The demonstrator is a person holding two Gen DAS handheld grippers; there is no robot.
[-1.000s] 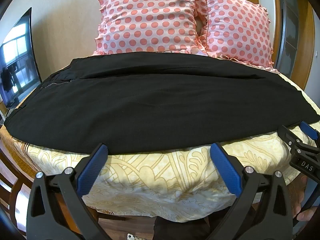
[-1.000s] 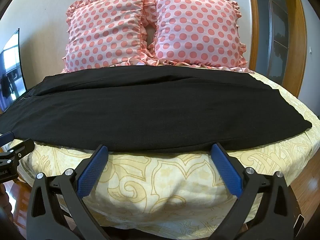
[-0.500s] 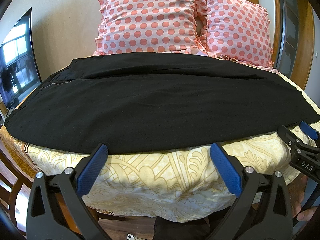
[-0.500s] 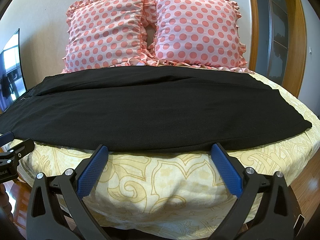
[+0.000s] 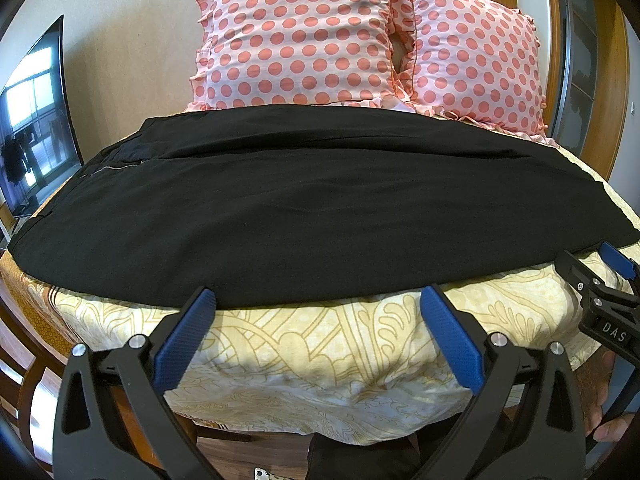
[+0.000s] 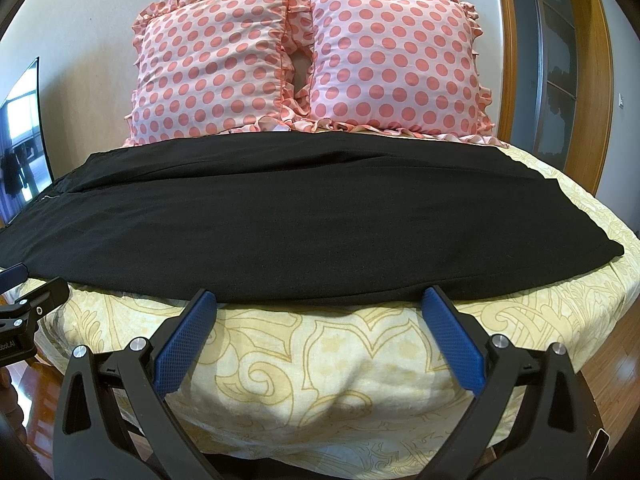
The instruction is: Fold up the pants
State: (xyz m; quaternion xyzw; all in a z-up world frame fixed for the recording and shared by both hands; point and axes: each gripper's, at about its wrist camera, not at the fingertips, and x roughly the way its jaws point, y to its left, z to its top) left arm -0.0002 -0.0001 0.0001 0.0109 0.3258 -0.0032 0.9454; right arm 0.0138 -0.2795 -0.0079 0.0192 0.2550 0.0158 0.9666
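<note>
— Black pants (image 5: 320, 216): where?
— Flat across the bed (image 5: 312, 344), before the pillows (image 6: 304, 64).
— Your grippers?
— My left gripper (image 5: 318, 308) and right gripper (image 6: 320, 308) gape wide at the pants' near hem, holding nothing.

**Two partial labels, both on the tools**

In the left wrist view, the white letters "DAS" stand on a small black plate on the body of the right tool (image 5: 616, 276), at the far right beside the bed's (image 5: 320, 344) near edge. In the right wrist view, white lettering on the black body of the left tool (image 6: 24, 280), at the far left beside the bed, is cut off by the frame; it seems to read "bot.AI". No other writing can be read.
</note>
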